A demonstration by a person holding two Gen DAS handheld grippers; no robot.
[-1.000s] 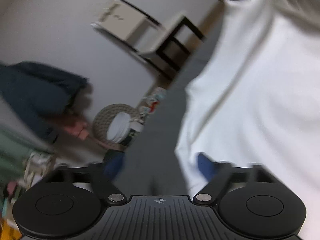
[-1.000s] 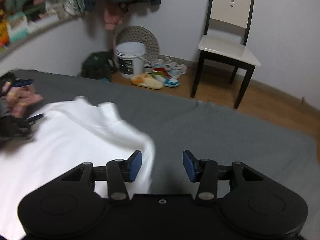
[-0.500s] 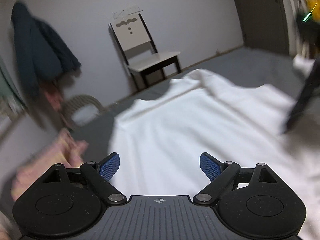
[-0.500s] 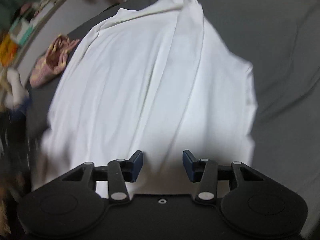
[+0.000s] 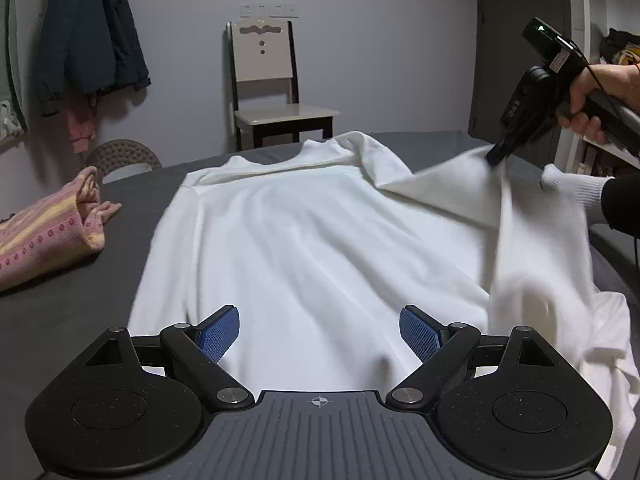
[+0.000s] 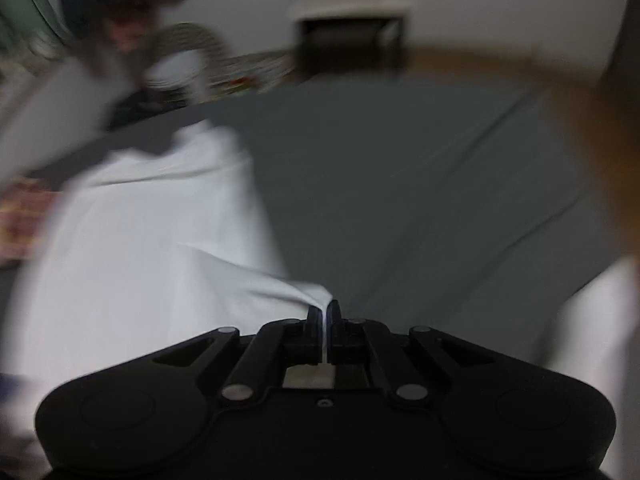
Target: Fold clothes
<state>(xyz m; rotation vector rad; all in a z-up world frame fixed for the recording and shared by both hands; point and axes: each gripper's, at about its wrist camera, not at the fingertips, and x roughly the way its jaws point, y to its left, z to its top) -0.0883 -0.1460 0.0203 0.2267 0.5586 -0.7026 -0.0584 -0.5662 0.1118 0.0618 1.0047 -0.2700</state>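
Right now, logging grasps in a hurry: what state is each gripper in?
Left gripper: open, holding nothing, over the white shirt.
Right gripper: closed on the white shirt's edge.

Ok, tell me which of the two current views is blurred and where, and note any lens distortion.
Left wrist view: mostly sharp; only the lifted flap of the white shirt under the right gripper smears, and the fisheye bends the room's edges. Right wrist view: heavy motion blur across the chair, floor and shirt; only the right gripper's own body, shut on the cloth, stays crisp.
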